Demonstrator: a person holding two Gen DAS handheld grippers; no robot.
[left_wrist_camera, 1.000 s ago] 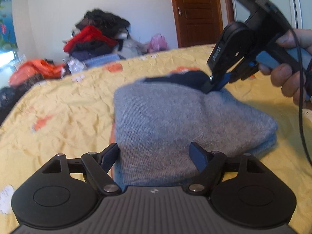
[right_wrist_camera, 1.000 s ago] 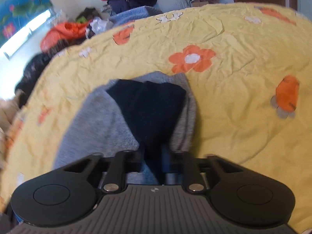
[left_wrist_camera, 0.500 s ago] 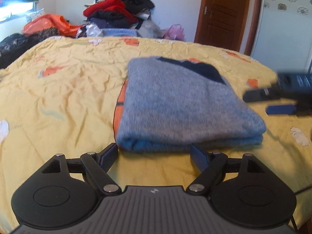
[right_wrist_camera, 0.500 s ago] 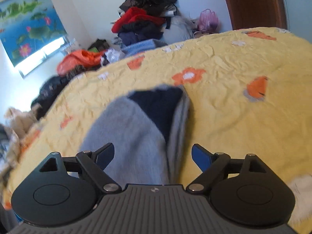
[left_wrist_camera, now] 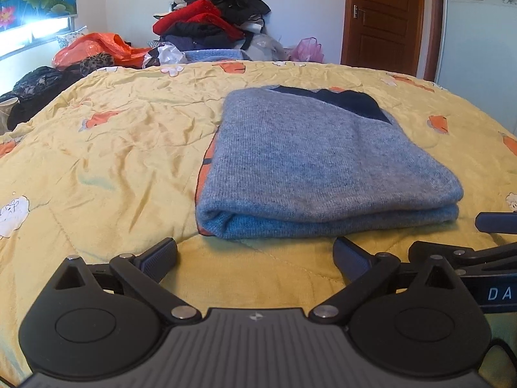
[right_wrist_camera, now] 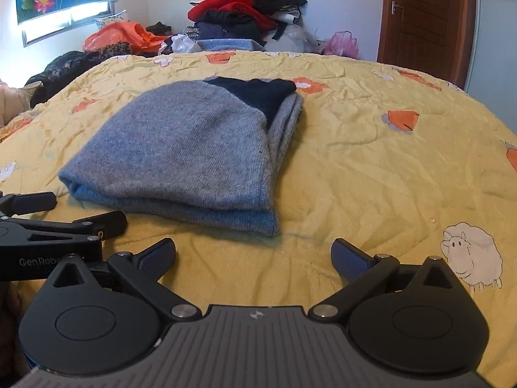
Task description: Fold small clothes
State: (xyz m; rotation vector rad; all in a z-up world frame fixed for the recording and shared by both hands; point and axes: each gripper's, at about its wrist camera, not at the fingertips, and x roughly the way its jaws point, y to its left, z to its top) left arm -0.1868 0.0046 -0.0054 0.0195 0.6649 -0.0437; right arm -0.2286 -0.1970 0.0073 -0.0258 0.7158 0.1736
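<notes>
A grey knit sweater (left_wrist_camera: 310,161) with a dark navy part at its far end lies folded into a thick rectangle on the yellow quilt; it also shows in the right wrist view (right_wrist_camera: 187,152). My left gripper (left_wrist_camera: 255,258) is open and empty, just short of the sweater's near folded edge. My right gripper (right_wrist_camera: 253,257) is open and empty, near the sweater's near right corner. The right gripper (left_wrist_camera: 484,239) shows at the right edge of the left view, and the left gripper (right_wrist_camera: 61,216) at the left edge of the right view.
The yellow quilt (left_wrist_camera: 97,148) with orange flowers and a sheep print (right_wrist_camera: 471,258) covers the bed. A heap of red and black clothes (left_wrist_camera: 210,22) and an orange bag (left_wrist_camera: 93,45) lie beyond the far edge. A brown door (left_wrist_camera: 384,16) stands at the back right.
My right gripper let go of the navy end of the sweater and opened. Both grippers drew back toward the near edge of the bed, off the sweater, which now lies flat and folded.
</notes>
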